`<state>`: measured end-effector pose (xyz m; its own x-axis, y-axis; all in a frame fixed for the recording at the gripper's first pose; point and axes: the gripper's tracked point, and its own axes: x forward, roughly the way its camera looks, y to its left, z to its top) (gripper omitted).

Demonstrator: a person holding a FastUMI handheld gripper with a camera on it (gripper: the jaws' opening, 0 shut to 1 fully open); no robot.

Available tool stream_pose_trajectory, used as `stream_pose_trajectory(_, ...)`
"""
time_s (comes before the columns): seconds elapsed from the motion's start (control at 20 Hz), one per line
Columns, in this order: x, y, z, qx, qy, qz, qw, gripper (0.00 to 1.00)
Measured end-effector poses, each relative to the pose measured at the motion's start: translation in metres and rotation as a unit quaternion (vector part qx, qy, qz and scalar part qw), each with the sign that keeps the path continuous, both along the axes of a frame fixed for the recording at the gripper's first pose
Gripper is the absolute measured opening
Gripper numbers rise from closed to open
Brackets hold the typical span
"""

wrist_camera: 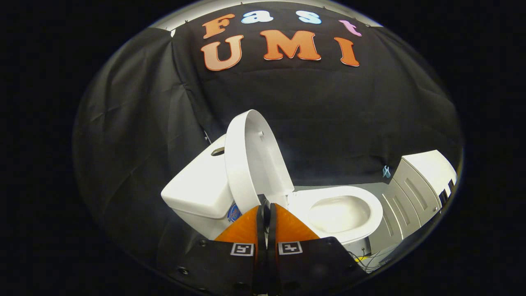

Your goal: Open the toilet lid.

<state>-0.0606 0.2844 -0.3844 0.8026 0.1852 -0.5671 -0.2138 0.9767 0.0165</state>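
Glossy smooth white toilet lid (254, 164), matt wrinkled black cloth wall (328, 115).

Just the background stuff around the booth

Black cloth wall (337, 119) hangs across the whole far side, pretty wrinkled, with a small light-blue clip (386, 171) pinned near its bottom edge on the right. Right beside that clip sits a white cabinet (415, 185) with grooved panel fronts, off at the far right. Down on the floor near it there's a messy bundle of cables (365, 259), one of them yellow. Grey floor (372, 189) shows in the strip between the cloth and the cabinet. A pale strip of ceiling or wall (181, 18) peeks above the cloth.
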Motion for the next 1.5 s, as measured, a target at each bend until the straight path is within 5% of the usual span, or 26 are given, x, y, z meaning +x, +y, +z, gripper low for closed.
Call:
stream_pose_trajectory(0.15,-0.004,0.009,-0.003,0.006,0.009,0.020,1.000,0.10)
stream_pose_trajectory(0.25,-0.011,0.014,-0.009,0.015,0.031,0.036,0.999,0.24)
stream_pose_trajectory(0.35,-0.011,0.009,-0.004,0.030,0.027,0.034,0.999,0.50)
stream_pose_trajectory(0.45,-0.007,0.002,0.011,0.039,0.006,0.028,0.999,0.54)
stream_pose_trajectory(0.6,0.004,-0.014,0.036,0.040,-0.024,0.022,0.999,0.98)
stream_pose_trajectory(1.5,0.052,-0.238,0.217,0.007,-0.173,-0.064,0.983,0.99)
